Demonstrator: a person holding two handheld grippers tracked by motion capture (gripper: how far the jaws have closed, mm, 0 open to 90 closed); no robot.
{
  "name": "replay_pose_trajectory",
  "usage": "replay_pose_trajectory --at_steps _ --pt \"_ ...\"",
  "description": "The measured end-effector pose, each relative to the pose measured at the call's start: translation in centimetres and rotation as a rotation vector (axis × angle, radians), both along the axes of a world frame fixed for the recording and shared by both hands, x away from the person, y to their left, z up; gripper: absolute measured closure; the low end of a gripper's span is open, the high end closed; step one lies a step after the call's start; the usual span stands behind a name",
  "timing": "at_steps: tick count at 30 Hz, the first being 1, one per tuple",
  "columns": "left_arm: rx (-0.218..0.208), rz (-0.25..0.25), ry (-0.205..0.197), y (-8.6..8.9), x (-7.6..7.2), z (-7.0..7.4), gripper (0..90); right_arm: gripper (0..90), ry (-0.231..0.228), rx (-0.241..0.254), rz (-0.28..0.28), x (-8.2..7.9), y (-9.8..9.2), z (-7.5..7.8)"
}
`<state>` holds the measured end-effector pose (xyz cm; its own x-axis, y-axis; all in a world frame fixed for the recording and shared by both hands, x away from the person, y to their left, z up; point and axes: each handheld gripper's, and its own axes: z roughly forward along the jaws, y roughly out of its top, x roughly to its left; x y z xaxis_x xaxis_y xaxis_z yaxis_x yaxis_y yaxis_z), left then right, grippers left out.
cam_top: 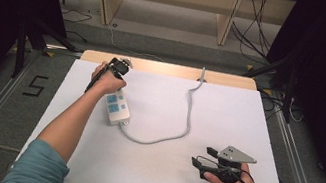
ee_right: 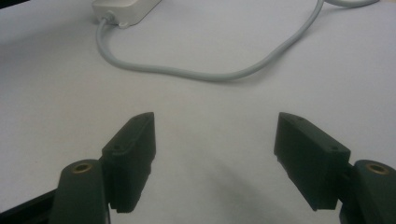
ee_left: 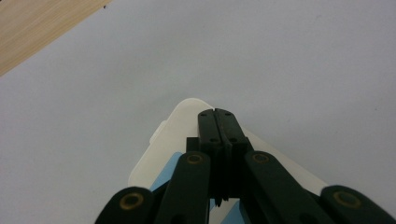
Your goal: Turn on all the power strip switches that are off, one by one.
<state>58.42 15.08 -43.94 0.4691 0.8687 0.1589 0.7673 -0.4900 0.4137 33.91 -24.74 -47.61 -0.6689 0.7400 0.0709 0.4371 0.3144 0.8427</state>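
Power strip (cam_top: pixel 117 106) lies left-centre on white table (cam_top: pixel 227 118), grey cord (cam_top: pixel 181 120) trailing away. Left gripper (ee_left: pixel 219 125) jaws pressed together, tips over strip. Right gripper (ee_right: pixel 215 149) jaws spread, near table's front.

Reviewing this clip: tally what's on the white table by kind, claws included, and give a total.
Power strip, white with blue sockets: 1
Grey cable running from the strip: 1
Hand-held claws: 2, the left claw closed over the strip, the right claw open above bare table
Total: 4
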Motion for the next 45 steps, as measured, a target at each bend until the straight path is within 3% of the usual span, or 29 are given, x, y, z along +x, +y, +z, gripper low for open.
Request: replay_pose_trajectory --at_steps 26,45 --pt "0.000 0.027 0.009 -0.13 0.11 -0.06 89.9 30.4 0.002 -0.002 0.003 0.02 0.05 -0.01" --pt "0.015 0.014 -0.008 -0.32 -0.09 -0.12 89.9 30.4 0.002 -0.003 0.003 0.02 0.03 -0.01"
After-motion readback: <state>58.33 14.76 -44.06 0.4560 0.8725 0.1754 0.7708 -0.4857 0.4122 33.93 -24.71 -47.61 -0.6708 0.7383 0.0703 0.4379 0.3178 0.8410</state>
